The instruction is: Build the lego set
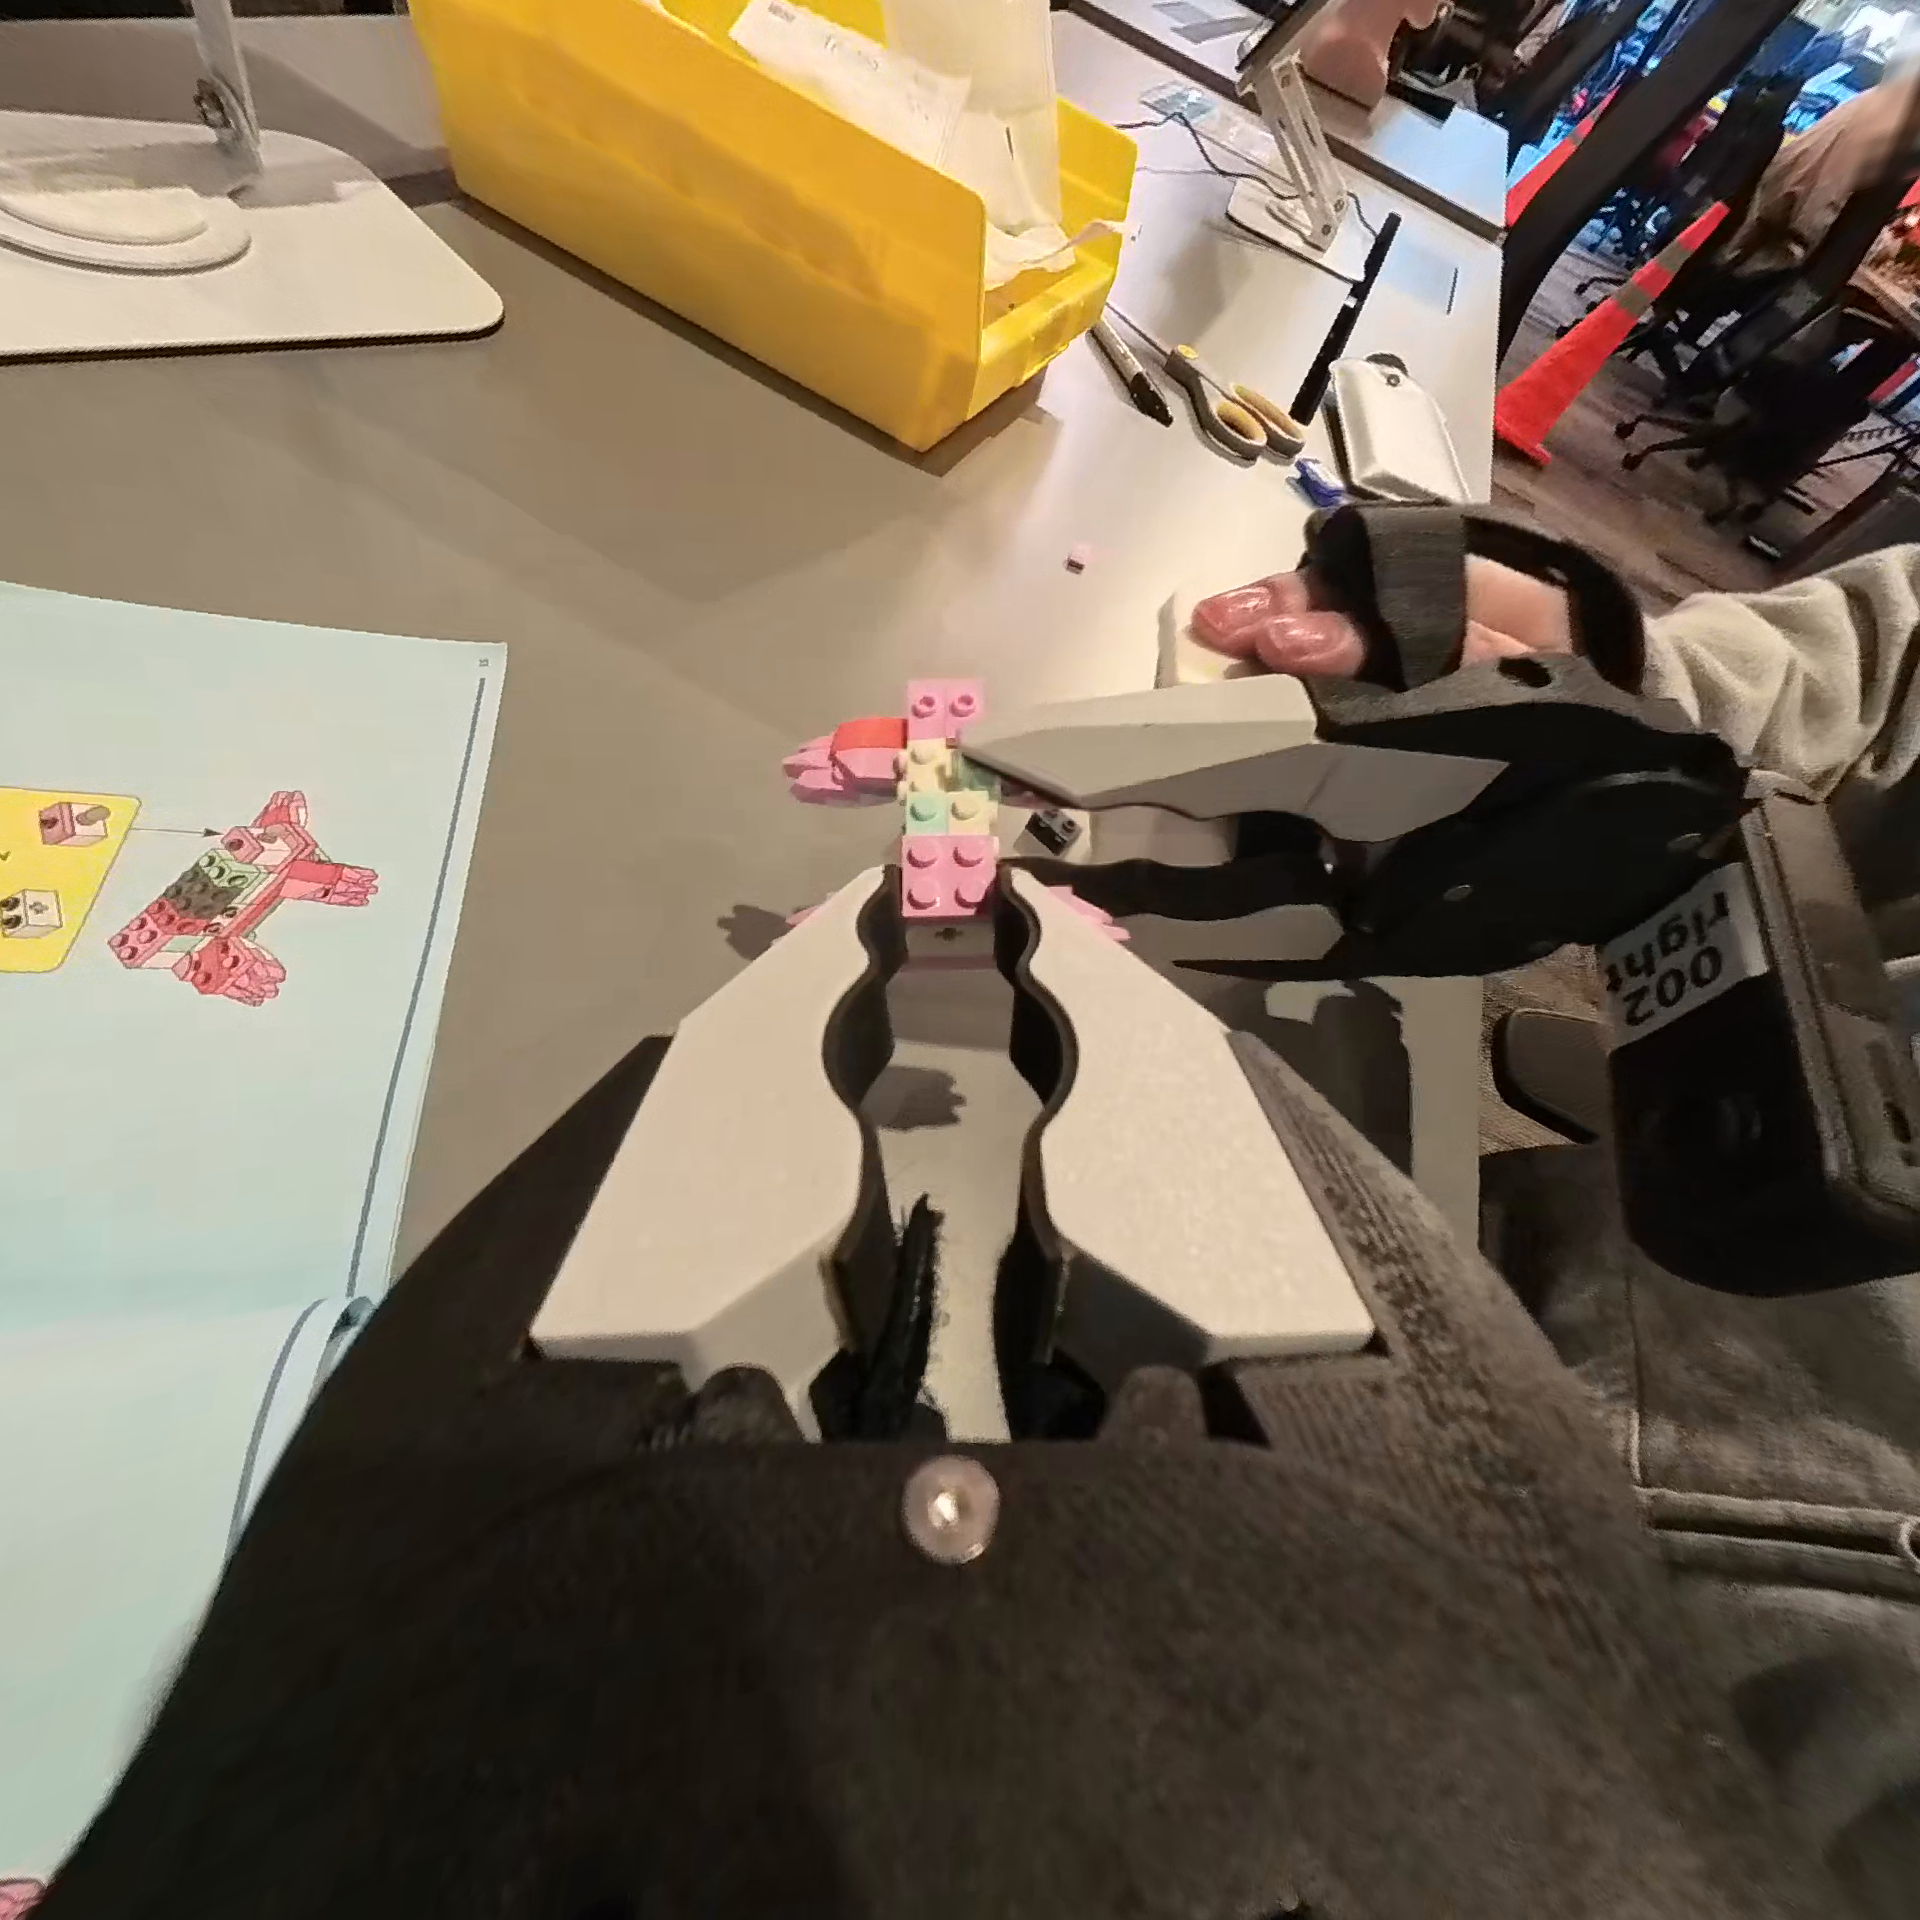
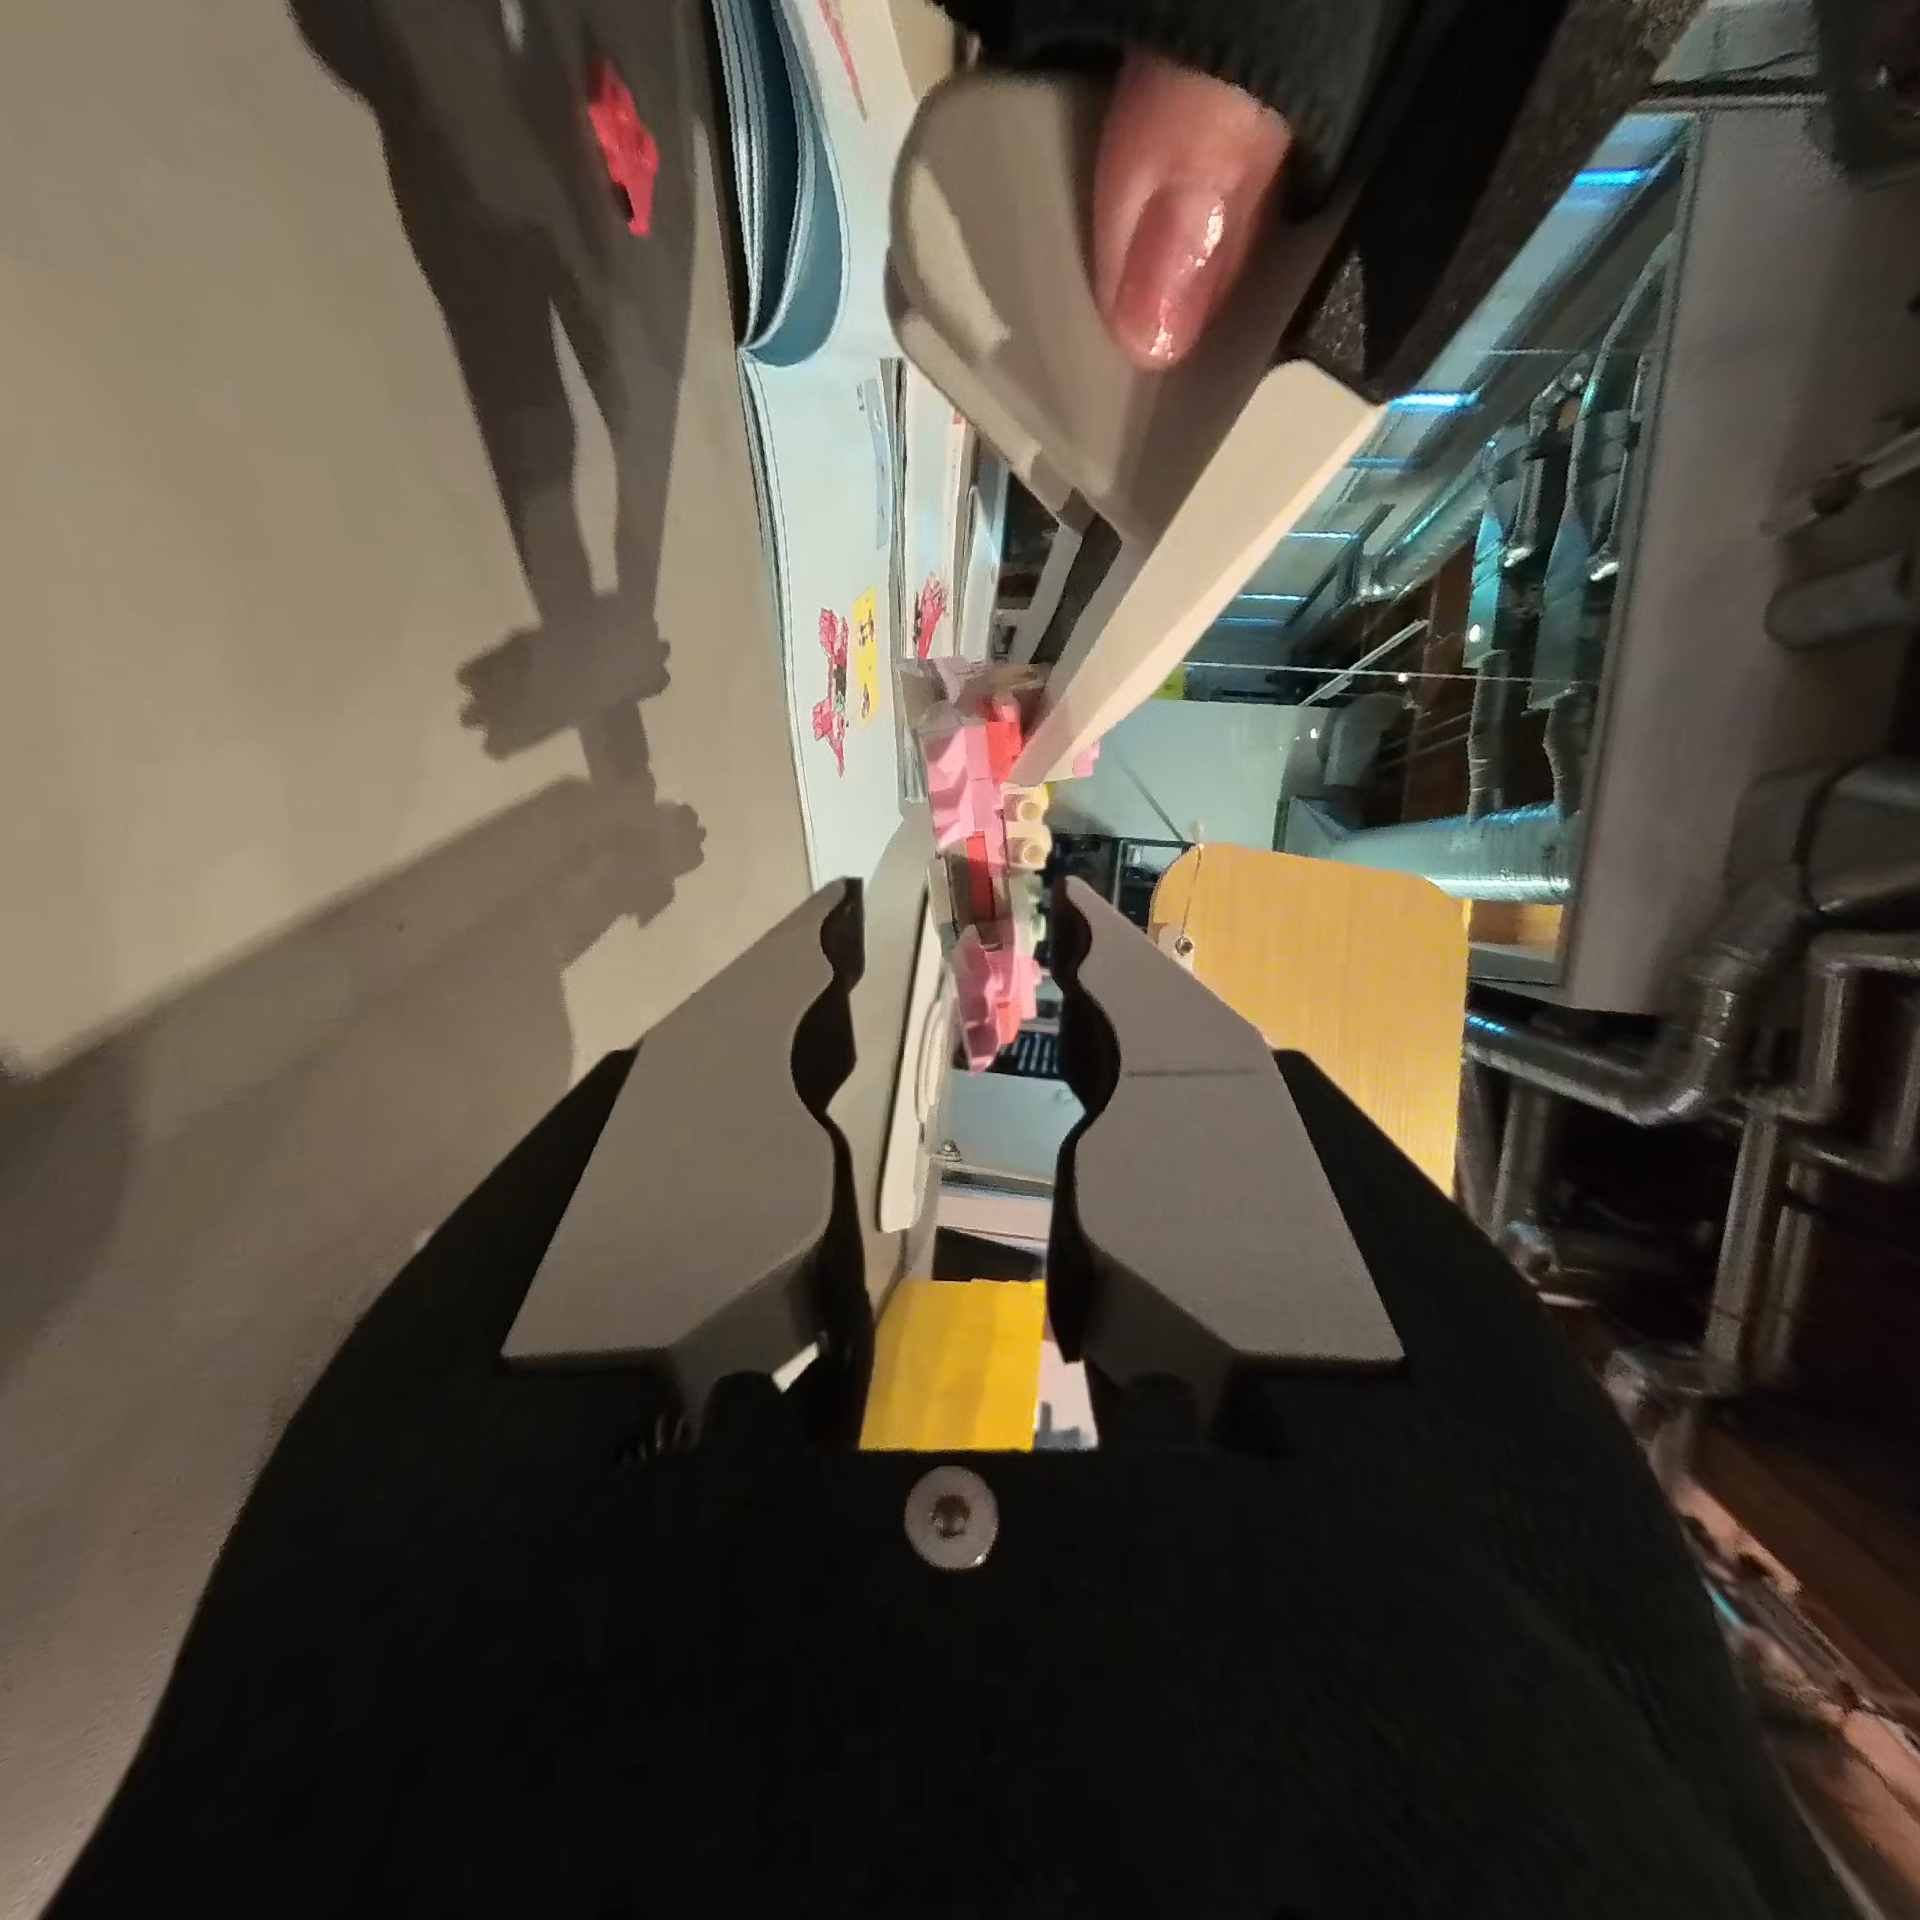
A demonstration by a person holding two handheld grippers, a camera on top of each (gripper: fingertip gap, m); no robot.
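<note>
Left wrist view shows the left gripper [image 1: 948,896] squeezing the pink end of the lego model [image 1: 940,800]. The right gripper [image 1: 1013,805], jaws apart, holds nothing. A hard push could snap bricks off.

Open table [image 1: 644,499] behind the model [image 1: 940,790]. Left side hemmed by booklet [image 1: 208,935]; yellow bin [image 1: 769,208] stands farther back. Right gripper [image 1: 987,800] blocks the right approach; left gripper [image 1: 948,899] fills the near side.
</note>
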